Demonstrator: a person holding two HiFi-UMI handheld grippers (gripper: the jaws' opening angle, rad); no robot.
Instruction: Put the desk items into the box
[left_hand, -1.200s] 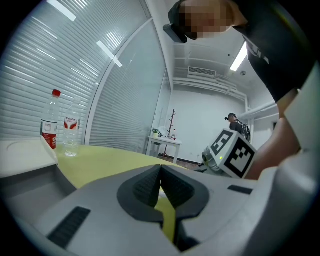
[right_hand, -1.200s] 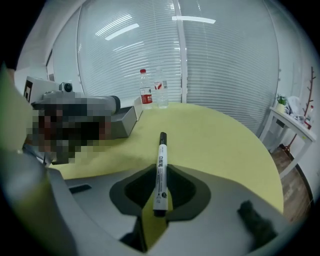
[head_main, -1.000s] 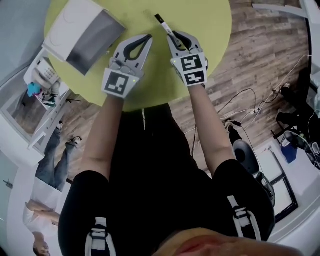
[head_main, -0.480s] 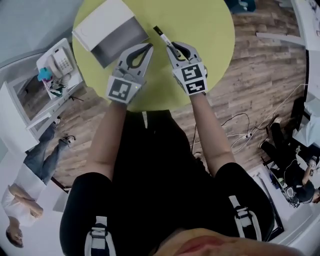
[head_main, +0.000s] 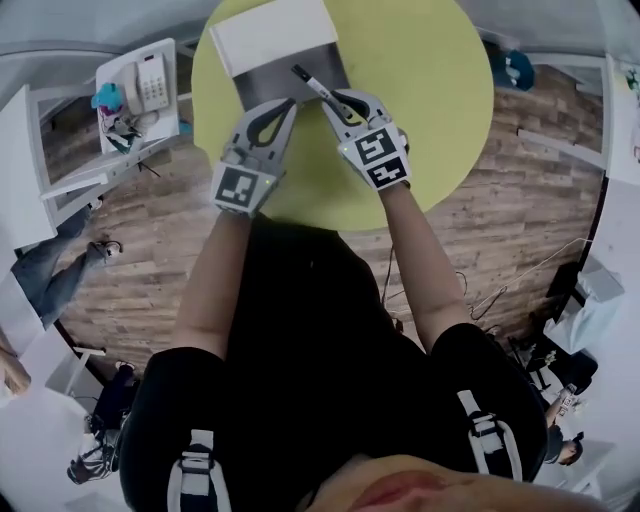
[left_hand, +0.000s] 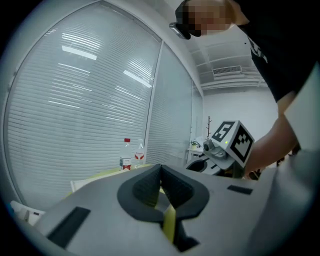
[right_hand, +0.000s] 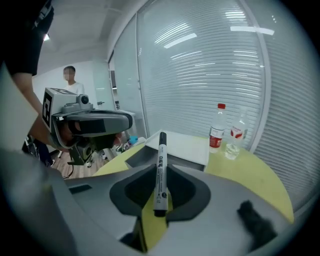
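The right claw (head_main: 336, 101) is clamped on a white, black-capped marker pen (head_main: 312, 83), which points at the open white box (head_main: 268, 35) on the round yellow-green counter (head_main: 425, 90). The left claw (head_main: 284, 106), its jaws together, hovers just beside the right one.

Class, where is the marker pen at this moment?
The marker pen sits upper centre in the head view, clamped in the right hand-held gripper, tip towards the white box on the green table.
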